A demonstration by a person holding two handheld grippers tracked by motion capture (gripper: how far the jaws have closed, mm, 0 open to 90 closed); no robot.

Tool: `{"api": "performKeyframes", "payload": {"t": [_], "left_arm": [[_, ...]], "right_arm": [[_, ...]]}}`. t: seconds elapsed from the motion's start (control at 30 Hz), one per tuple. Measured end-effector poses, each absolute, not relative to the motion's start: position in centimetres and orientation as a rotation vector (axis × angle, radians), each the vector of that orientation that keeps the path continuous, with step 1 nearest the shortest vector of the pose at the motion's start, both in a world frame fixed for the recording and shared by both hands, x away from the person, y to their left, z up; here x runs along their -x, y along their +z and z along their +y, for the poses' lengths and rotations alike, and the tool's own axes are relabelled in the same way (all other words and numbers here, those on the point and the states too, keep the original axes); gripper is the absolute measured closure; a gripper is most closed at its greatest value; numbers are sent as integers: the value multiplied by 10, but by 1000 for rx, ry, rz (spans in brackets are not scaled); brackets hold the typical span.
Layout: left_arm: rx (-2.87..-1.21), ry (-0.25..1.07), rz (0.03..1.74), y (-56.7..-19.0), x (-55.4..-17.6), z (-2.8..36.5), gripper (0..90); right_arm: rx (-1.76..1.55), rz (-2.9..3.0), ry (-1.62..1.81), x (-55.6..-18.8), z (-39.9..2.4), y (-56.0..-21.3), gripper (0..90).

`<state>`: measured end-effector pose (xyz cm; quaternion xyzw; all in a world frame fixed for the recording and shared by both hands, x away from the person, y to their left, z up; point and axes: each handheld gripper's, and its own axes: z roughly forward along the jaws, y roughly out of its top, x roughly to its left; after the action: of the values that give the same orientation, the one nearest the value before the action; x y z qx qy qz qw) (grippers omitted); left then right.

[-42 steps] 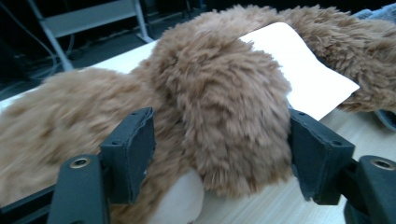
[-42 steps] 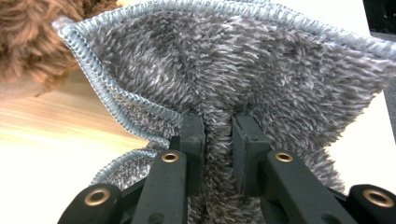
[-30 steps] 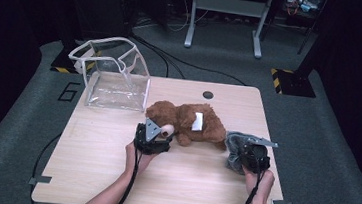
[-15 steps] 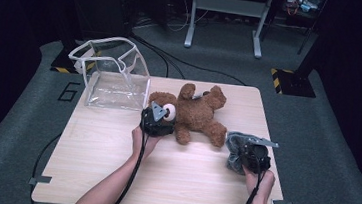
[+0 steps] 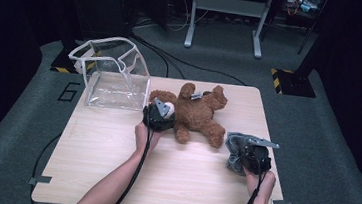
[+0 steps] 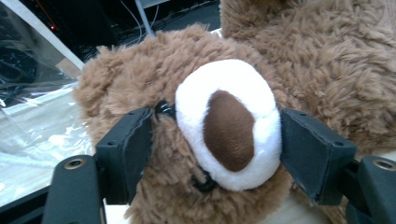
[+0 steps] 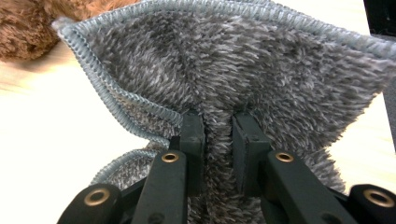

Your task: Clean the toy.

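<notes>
Brown teddy bear (image 5: 195, 114): lying on the desk (image 5: 114, 146), not yet in the clear bag (image 5: 111, 75).
Left gripper (image 6: 217, 140): jaws closing around the bear's head.
Right gripper (image 7: 218, 135): jaws pinching the grey cloth (image 7: 261, 74).

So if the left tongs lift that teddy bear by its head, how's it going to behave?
Probably floppy: the teddy bear lies sprawled, limbs splayed, so body and legs should dangle. Its plush head looks squashy between the left tongs, so the grip may sink in. It likely won't slip much, being furry, and seems light for its size.

Brown teddy bear (image 5: 195, 114) with white muzzle, mottled grey cloth (image 5: 236, 146), black fingers (image 6: 310, 156).
</notes>
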<state>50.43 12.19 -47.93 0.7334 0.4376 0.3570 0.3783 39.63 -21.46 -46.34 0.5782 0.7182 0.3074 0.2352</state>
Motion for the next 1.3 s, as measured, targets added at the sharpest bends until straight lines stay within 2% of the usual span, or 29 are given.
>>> {"api": "performKeyframes", "payload": {"t": [0.07, 0.27, 0.3, 0.37, 0.7, 1.1, 1.2, 1.3], "left_arm": [[-1879, 912, 1120, -481, -506, 123, 309], [-1870, 805, 1118, -485, -508, 130, 497], [-1866, 790, 1091, -485, -507, 130, 601], [-1881, 769, 1067, -484, -503, 131, 614], [-1880, 709, 986, -485, -487, 136, 644], [-1888, 625, 876, -486, -446, 125, 638], [-1881, 630, 897, -485, -443, 122, 604], [-1871, 616, 911, -483, -443, 126, 509]], "right_arm": [[-1589, 1971, 842, -396, -215, -464, 761], [-1574, 1975, 846, -397, -214, -462, 761], [-1571, 1979, 843, -396, -214, -461, 761], [-1572, 1973, 852, -396, -212, -459, 761], [-1556, 1977, 866, -396, -208, -454, 761], [-1524, 1981, 899, -397, -203, -445, 761], [-1493, 1983, 930, -397, -195, -438, 764], [-1441, 2005, 944, -400, -179, -429, 765]]}}
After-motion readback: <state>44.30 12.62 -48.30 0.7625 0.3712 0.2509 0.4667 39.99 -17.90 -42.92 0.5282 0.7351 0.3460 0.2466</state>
